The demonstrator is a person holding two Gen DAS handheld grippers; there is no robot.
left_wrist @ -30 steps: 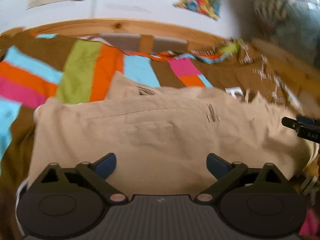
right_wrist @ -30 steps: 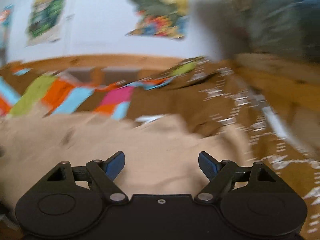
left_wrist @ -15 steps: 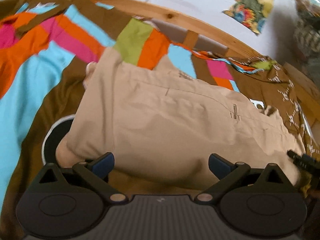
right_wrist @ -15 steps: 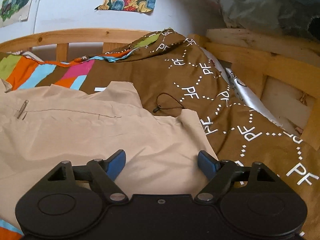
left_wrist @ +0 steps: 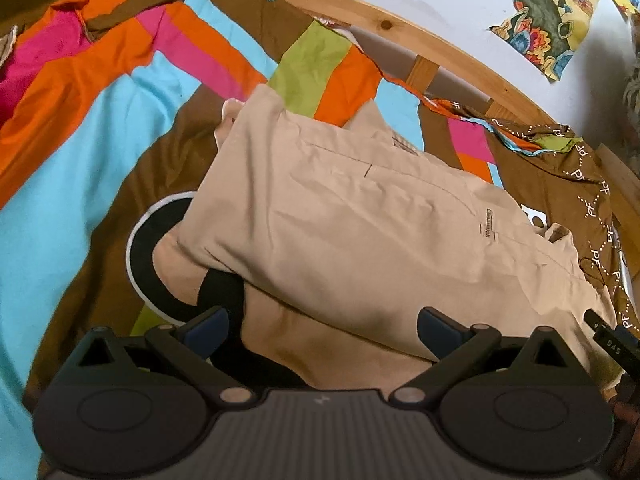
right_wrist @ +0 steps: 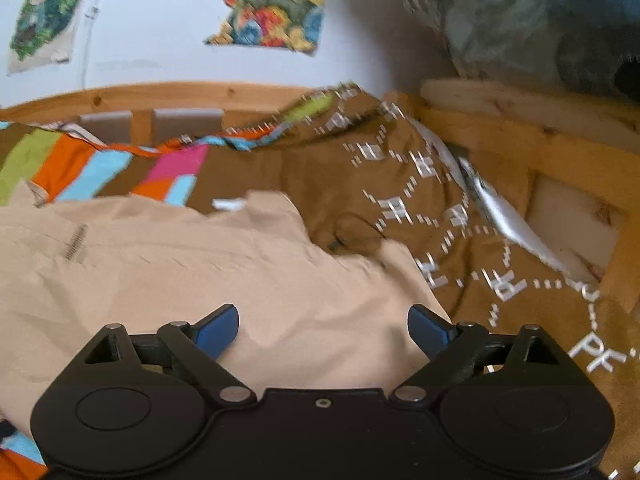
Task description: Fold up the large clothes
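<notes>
beige trousers (left_wrist: 360,240) lay folded over on striped bedspread (left_wrist: 80,152), near wooden bed rail (left_wrist: 432,36). left gripper (left_wrist: 322,324) hovered at near edge, jaws apart, holding nothing. right gripper (right_wrist: 323,326) above right end of trousers (right_wrist: 200,264), jaws apart, empty. right view blurred.

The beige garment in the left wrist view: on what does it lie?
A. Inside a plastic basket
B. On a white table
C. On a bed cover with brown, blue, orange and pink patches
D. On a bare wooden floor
C: the beige garment is spread over the bed cover, whose brown, light blue, orange and pink patches show all around it, with the wooden bed frame behind.
</notes>
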